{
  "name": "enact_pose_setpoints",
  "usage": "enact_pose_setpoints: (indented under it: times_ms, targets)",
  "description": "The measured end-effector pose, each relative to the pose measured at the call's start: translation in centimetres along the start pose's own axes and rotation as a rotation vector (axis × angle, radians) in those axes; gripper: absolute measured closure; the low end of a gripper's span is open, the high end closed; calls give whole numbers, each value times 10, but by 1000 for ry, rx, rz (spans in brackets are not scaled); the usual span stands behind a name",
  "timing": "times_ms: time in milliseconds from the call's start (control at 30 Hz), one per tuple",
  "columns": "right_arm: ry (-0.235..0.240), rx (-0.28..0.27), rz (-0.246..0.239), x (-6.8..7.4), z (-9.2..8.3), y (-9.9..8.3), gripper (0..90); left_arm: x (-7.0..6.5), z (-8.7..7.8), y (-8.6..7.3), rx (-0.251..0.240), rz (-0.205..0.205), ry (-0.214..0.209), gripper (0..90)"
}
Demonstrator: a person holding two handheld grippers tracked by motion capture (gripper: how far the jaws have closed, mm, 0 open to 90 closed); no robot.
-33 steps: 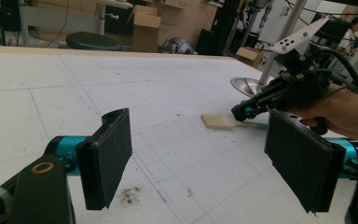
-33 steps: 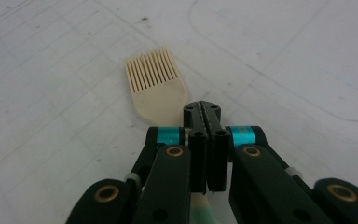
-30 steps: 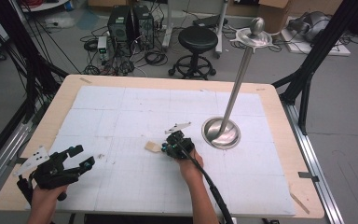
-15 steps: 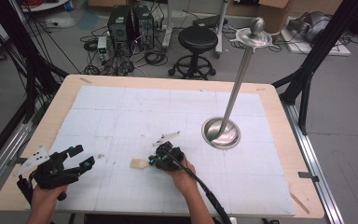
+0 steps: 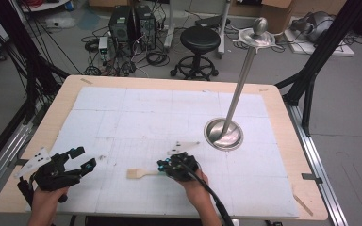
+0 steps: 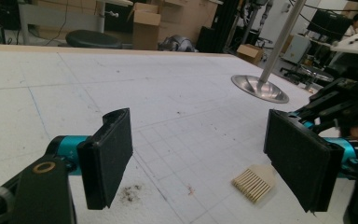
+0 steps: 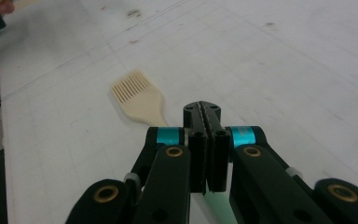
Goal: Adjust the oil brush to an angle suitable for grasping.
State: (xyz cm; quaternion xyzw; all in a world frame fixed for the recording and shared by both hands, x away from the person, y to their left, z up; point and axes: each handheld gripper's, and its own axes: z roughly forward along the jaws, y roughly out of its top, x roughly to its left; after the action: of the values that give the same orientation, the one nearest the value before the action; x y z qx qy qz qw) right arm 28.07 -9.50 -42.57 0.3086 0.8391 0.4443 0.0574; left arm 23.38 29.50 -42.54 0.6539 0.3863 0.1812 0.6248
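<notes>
High view: the right tongs (image 5: 166,170) sit near the front middle of the tabletop (image 5: 273,101), pointing toward the person's left, with a cream-coloured pastry brush (image 5: 140,173) reaching out from their tips across the white gridded sheet (image 5: 136,113). In the right gripper view the two black jaws are pressed fully together, and the brush's flat bristle head (image 7: 135,93) lies on the sheet just ahead and to the left of them; its handle runs back behind the jaw tips, so whether the pads pinch it cannot be told. The left tongs (image 5: 78,159) rest at the front left corner, well apart from the brush, their jaws spread wide with nothing between them. In the left gripper view the brush's bristle end (image 6: 254,183) lies on the sheet beside the right-hand pad (image 6: 298,163). A metal stand (image 5: 224,134) with a round base and slanted pole stands toward the right side.
</notes>
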Motion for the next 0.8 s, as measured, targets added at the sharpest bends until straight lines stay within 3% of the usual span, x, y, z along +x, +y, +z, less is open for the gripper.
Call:
enact_pose_setpoints:
  times_ms: [100,233,333,533,800]
  targets:
    - [-71,-24,36,-10,-30,-22,892,0,0,0,1,-2,3,241]
    - [-96,4,80,-14,-48,-43,892,0,1,0,4,1,4,241]
    - [-85,34,83,-12,-47,-54,892,0,1,0,4,2,6,241]
    - [-84,39,95,-13,-39,-58,891,-1,2,-1,8,-1,7,242]
    - [-167,31,127,-23,-29,-46,889,-1,2,-1,12,4,5,241]
